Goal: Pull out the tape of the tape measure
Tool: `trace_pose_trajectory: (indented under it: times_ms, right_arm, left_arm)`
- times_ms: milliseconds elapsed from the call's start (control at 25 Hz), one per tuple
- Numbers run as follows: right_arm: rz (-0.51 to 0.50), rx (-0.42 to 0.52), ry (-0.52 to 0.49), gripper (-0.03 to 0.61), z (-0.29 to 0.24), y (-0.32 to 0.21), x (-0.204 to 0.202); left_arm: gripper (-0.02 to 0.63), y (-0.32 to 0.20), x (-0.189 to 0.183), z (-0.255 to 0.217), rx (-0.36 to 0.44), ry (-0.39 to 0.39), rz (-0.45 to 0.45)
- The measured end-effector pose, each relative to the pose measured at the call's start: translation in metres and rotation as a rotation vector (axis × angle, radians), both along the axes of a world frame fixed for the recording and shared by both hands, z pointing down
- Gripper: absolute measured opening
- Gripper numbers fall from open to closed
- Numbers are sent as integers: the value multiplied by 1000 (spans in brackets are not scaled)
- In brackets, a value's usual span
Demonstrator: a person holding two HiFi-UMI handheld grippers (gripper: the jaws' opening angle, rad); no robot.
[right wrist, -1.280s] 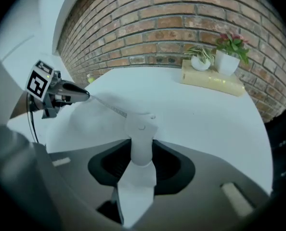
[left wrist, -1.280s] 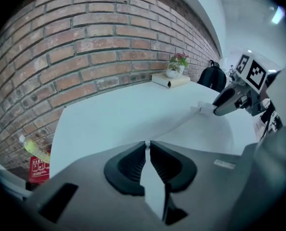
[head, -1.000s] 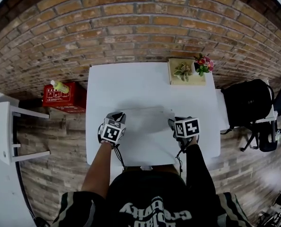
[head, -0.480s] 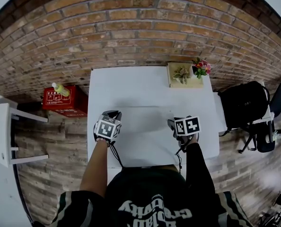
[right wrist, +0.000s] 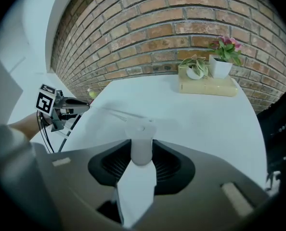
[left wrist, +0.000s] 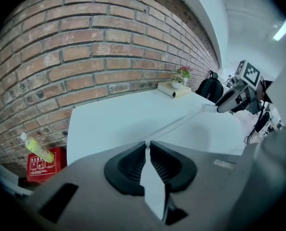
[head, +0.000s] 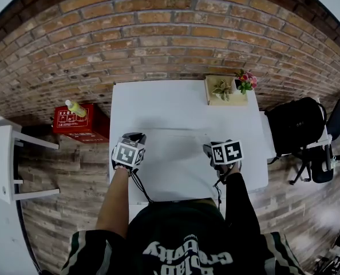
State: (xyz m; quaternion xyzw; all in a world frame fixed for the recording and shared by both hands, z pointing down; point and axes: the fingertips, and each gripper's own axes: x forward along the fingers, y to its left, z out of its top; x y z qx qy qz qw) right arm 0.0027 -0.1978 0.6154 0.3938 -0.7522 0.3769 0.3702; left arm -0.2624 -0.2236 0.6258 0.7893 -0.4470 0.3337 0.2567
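Note:
My right gripper is shut on the white tape measure case, which stands up between its black pads. From the case a thin white tape runs out over the white table to my left gripper. In the left gripper view my left gripper is shut on the tape's end, and the tape stretches away to the right gripper. Seen from the head, the left gripper and right gripper are held apart above the table's near half.
A pale wooden block carrying two small potted plants sits at the table's far right corner. On the floor to the left lies a red box with a yellow-green bottle on it. A black backpack is at the right, a white stand far left.
My left gripper has drifted a little to the left and slightly up, drawing the tape span longer. The right gripper has hardly shifted.

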Motion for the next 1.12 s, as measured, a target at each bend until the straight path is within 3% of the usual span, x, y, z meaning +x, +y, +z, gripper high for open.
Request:
trace_pose_trajectory:
  times_ms: [760, 1120]
  right_arm:
    - [33, 7, 49, 149, 5, 6, 10]
    - [30, 16, 57, 150, 6, 8, 8]
  left_arm:
    - [38, 5, -50, 4, -15, -32, -78]
    - [38, 6, -53, 6, -14, -22, -81]
